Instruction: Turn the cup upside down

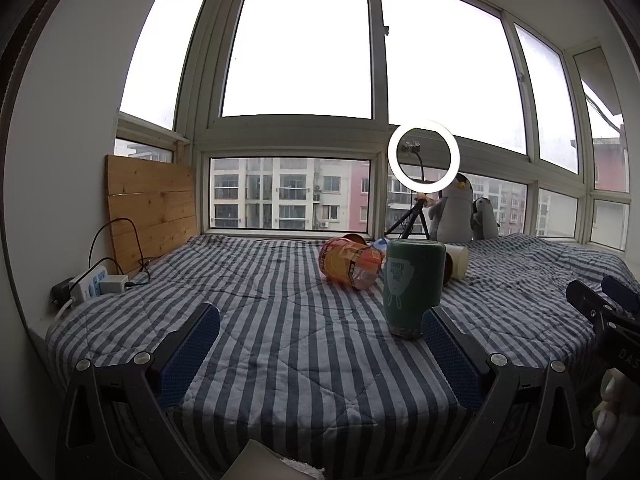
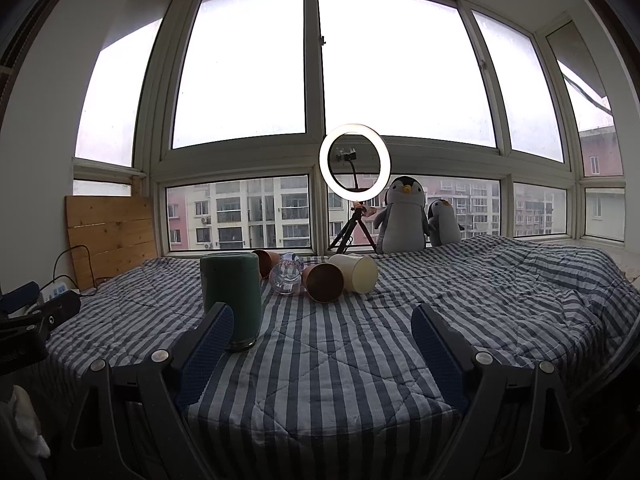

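A dark green cup (image 1: 414, 286) with a pale printed logo stands on the striped blanket with its closed end up and a clear rim at the bottom. In the right wrist view the cup (image 2: 232, 300) stands just beyond my right gripper's left finger. My left gripper (image 1: 320, 330) is open and empty, its right finger (image 1: 448, 352) close beside the cup's base. My right gripper (image 2: 322, 330) is open and empty. Each gripper shows at the edge of the other's view.
Behind the cup lie an orange-labelled plastic bottle (image 1: 350, 264), a cream paper cup (image 2: 356, 274) and brown paper cups (image 2: 324, 282). A ring light on a tripod (image 2: 354, 168) and two penguin plush toys (image 2: 404, 216) stand by the window. A power strip (image 1: 90, 282) lies at the left.
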Available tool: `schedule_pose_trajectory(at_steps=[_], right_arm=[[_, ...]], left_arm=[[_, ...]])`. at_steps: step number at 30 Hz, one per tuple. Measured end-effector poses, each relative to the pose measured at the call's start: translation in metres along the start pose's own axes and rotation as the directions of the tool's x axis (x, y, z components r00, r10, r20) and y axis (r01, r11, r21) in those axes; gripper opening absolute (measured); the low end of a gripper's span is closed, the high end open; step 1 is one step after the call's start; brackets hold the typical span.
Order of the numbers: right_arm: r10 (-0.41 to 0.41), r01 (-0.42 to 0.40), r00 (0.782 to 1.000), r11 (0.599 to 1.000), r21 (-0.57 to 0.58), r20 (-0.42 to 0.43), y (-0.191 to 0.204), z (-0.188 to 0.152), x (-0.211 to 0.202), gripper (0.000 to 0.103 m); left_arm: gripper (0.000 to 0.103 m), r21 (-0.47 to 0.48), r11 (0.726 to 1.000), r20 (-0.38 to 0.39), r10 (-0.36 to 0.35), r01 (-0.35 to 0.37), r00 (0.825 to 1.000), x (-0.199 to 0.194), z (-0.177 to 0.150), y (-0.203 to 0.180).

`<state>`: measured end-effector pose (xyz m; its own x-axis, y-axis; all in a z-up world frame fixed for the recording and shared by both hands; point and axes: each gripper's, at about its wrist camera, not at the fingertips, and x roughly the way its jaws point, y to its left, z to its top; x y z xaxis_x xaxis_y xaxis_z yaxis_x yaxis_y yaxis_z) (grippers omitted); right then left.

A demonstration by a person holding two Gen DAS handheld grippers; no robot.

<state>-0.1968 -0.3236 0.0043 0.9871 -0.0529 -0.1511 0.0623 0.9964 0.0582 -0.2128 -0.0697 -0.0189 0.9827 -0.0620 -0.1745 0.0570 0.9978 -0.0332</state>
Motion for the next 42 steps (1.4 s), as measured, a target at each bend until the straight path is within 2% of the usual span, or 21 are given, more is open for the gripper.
schedule_pose_trajectory(at_steps=[21, 27, 32, 36, 40, 42], right_arm=[[0.003, -0.003, 1.000, 1.000, -0.010, -0.013, 0.003, -0.002, 0.011, 0.088], [0.051, -0.053, 0.997, 0.998, -0.034, -0.051, 0.009, 0.003, 0.026, 0.088], [0.132, -0.139, 0.983, 0.989, -0.051, -0.124, 0.019, 0.011, 0.054, 0.088], [0.178, -0.190, 0.967, 0.980, -0.054, -0.182, 0.026, 0.015, 0.079, 0.079], [0.203, -0.218, 0.949, 0.975, -0.038, -0.239, 0.032, 0.015, 0.104, 0.071], [0.188, -0.204, 0.953, 0.978, -0.043, -0.236, 0.032, 0.015, 0.109, 0.071]], left_arm=[[0.103, 0.000, 1.000, -0.014, -0.003, 0.003, 1.000, 0.014, -0.003, 0.001], [0.103, -0.011, 1.000, -0.025, 0.013, -0.014, 1.000, 0.024, -0.002, 0.011], [0.103, -0.027, 0.999, -0.035, 0.028, -0.029, 0.999, 0.033, 0.002, 0.023], [0.103, -0.026, 0.999, -0.039, 0.033, -0.034, 0.999, 0.040, 0.004, 0.031], [0.103, -0.031, 0.999, -0.051, 0.034, -0.036, 0.998, 0.051, 0.007, 0.038], [0.103, -0.033, 0.999, -0.050, 0.036, -0.038, 0.998, 0.056, 0.007, 0.041]])
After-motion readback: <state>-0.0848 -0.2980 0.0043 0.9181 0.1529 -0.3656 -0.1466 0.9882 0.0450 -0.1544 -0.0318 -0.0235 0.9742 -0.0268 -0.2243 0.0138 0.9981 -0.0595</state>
